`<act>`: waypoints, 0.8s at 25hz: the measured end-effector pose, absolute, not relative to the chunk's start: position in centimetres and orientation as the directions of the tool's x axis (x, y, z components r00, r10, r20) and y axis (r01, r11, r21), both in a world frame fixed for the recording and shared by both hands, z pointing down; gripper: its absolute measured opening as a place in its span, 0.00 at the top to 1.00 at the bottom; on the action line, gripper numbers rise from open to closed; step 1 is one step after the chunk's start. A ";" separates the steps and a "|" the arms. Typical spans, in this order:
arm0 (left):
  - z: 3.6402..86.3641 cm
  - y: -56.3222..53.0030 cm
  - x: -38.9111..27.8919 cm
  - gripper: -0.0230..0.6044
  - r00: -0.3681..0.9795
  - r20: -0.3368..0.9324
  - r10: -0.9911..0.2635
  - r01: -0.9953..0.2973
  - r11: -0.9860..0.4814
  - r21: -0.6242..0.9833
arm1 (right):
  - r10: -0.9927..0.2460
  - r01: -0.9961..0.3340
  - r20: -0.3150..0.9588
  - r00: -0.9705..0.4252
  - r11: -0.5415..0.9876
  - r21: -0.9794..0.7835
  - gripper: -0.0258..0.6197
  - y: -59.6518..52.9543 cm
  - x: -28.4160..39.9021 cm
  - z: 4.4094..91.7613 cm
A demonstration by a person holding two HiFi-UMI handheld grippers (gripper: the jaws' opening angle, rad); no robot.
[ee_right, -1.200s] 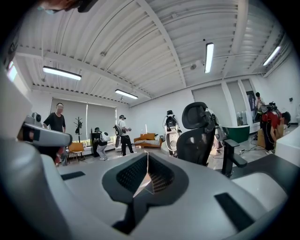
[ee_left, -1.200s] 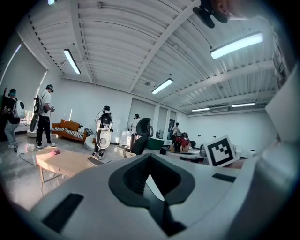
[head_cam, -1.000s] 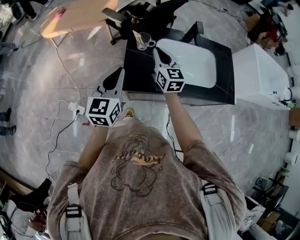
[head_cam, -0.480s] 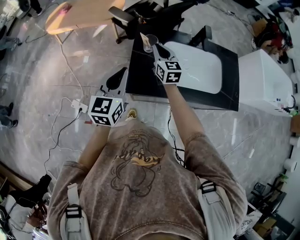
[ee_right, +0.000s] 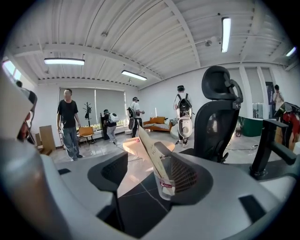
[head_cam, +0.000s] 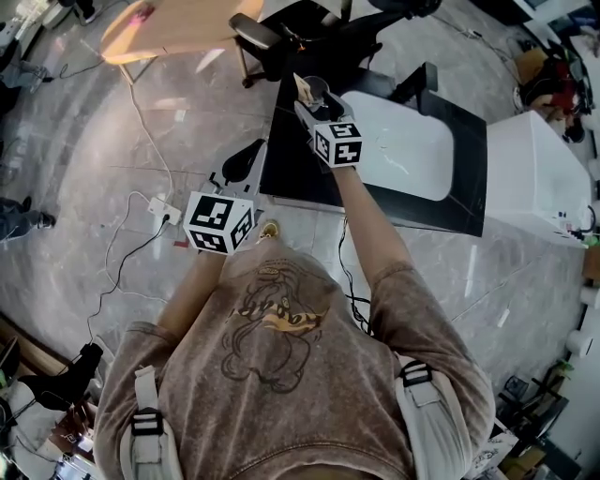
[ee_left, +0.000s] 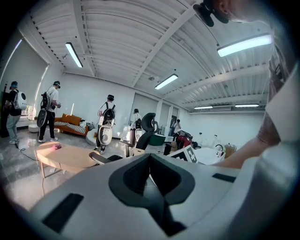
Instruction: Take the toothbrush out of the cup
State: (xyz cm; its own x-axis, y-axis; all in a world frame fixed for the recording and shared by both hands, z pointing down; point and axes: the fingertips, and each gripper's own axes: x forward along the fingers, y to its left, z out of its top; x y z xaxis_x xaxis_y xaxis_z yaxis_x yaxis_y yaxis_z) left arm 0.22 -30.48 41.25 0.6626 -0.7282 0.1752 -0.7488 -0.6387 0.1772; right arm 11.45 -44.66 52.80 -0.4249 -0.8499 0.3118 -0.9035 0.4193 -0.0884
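A clear cup [head_cam: 319,90] stands at the far left corner of the black counter [head_cam: 291,164]. A toothbrush in a long cardboard pack [head_cam: 302,86] leans out of it to the left. My right gripper [head_cam: 310,106] is right in front of the cup with its jaws opening. In the right gripper view the cup [ee_right: 168,182] and the pack [ee_right: 149,147] stand in the gap of the right gripper [ee_right: 149,186], and no pad presses on them. My left gripper [head_cam: 241,164] hangs shut over the floor, left of the counter. The left gripper [ee_left: 151,164] holds nothing.
A white basin [head_cam: 403,145] is set into the counter to the right of the cup. A black office chair [head_cam: 281,42] and a wooden table [head_cam: 169,23] stand behind it. A white cabinet [head_cam: 539,173] is at the right. Cables and a power strip [head_cam: 155,208] lie on the floor. People stand far off.
My right gripper has moved forward and down to the cup, and its jaws have spread. The left gripper has hardly moved.
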 end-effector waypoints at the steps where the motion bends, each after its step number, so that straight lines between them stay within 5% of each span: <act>1: 41.3 -30.6 0.1 0.94 0.662 0.178 -0.728 -0.749 -0.638 0.177 | -0.846 -0.903 0.321 -0.425 0.421 -0.087 0.51 -45.0 11.3 53.2; 10: 42.3 -31.5 -0.7 0.94 0.650 0.210 -0.730 -0.760 -0.625 0.180 | -0.840 -0.909 0.363 -0.402 0.415 -0.046 0.52 -48.0 10.7 54.7; 20: 42.6 -31.7 -1.1 0.94 0.640 0.219 -0.737 -0.768 -0.612 0.188 | -0.831 -0.901 0.378 -0.408 0.432 -0.022 0.72 -48.5 9.8 54.7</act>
